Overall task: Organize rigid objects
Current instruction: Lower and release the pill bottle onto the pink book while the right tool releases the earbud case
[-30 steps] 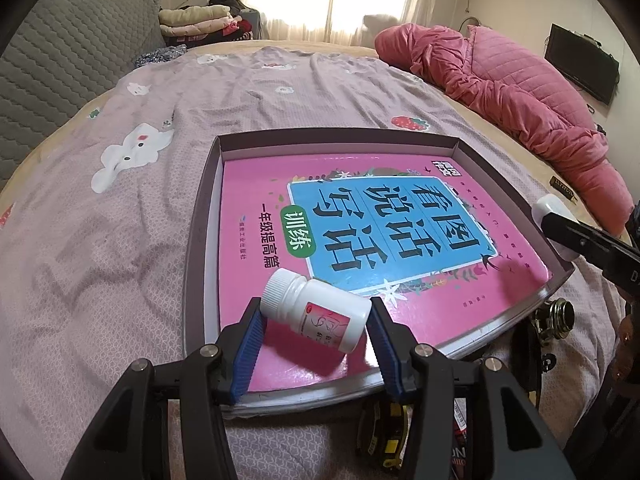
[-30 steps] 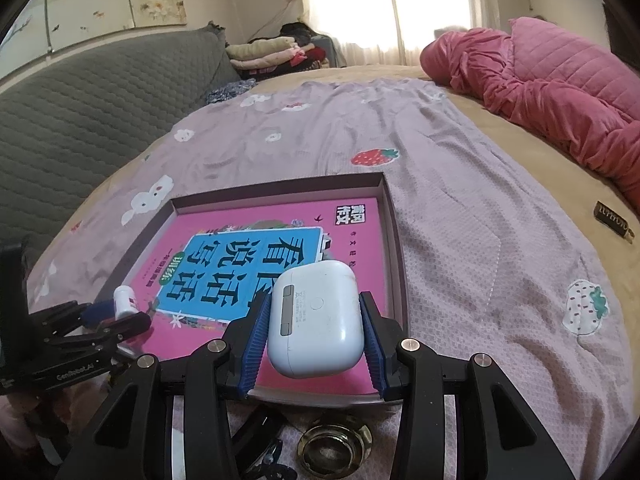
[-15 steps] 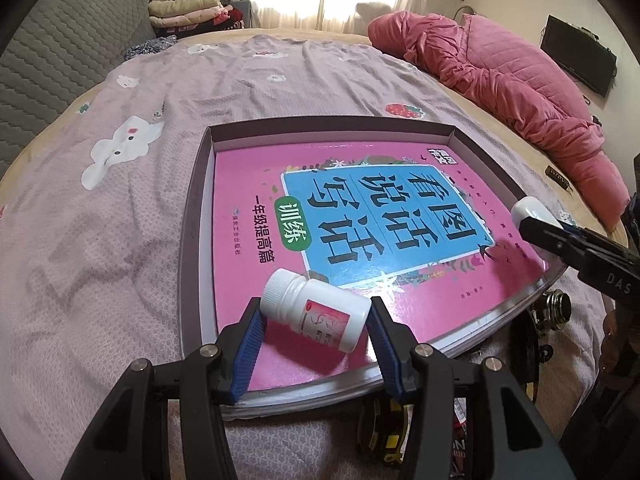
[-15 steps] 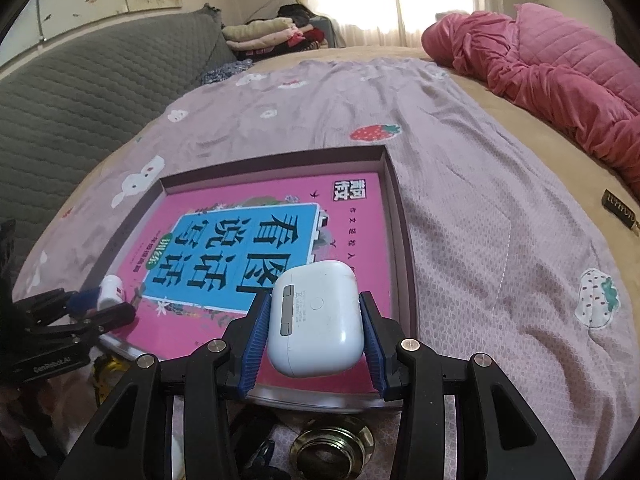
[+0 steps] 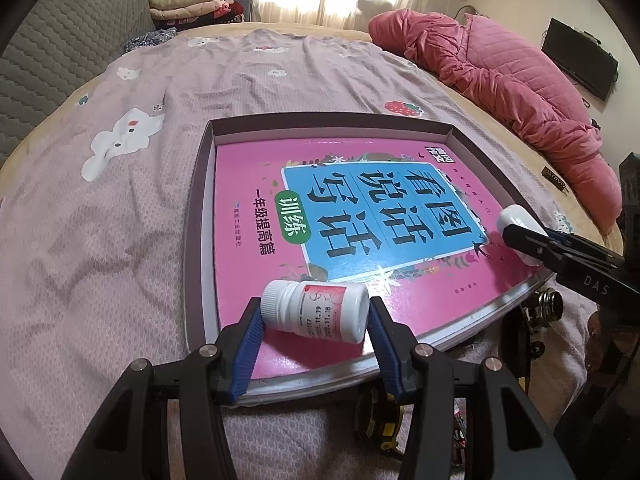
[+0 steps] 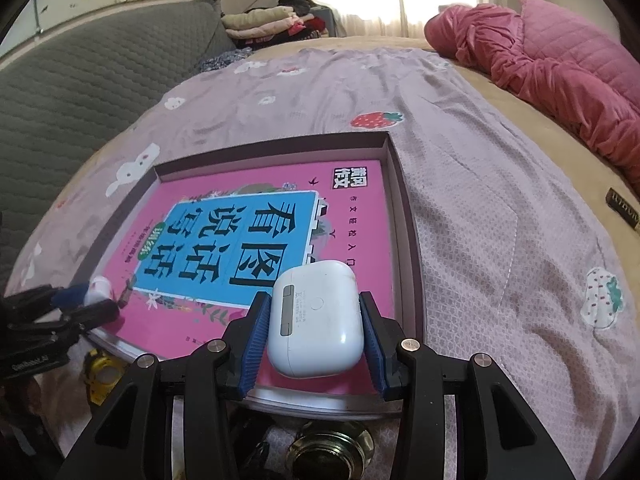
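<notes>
My left gripper (image 5: 314, 330) is shut on a small white pill bottle (image 5: 316, 311) with a pink label, held sideways over the near left part of a pink book (image 5: 360, 216). The book lies in a shallow dark-rimmed box (image 5: 196, 216) on the bed. My right gripper (image 6: 314, 334) is shut on a white earbud case (image 6: 316, 318), held over the book's (image 6: 248, 232) near right corner. In the left wrist view the right gripper (image 5: 532, 236) shows at the right with the case (image 5: 510, 216). In the right wrist view the left gripper (image 6: 86, 302) shows at the left with the bottle (image 6: 98, 286).
A yellow tape measure (image 5: 380, 424) and a small brass-coloured metal piece (image 6: 332, 452) lie on the mauve sheet in front of the box. A pink quilt (image 5: 500, 80) is heaped at the far right, folded clothes (image 5: 192, 4) at the back, a grey padded headboard (image 6: 80, 92) to the left.
Both grippers have moved forward over the book with their loads; the box fills more of each view. The pill bottle has turned a little in the left gripper's hold.
</notes>
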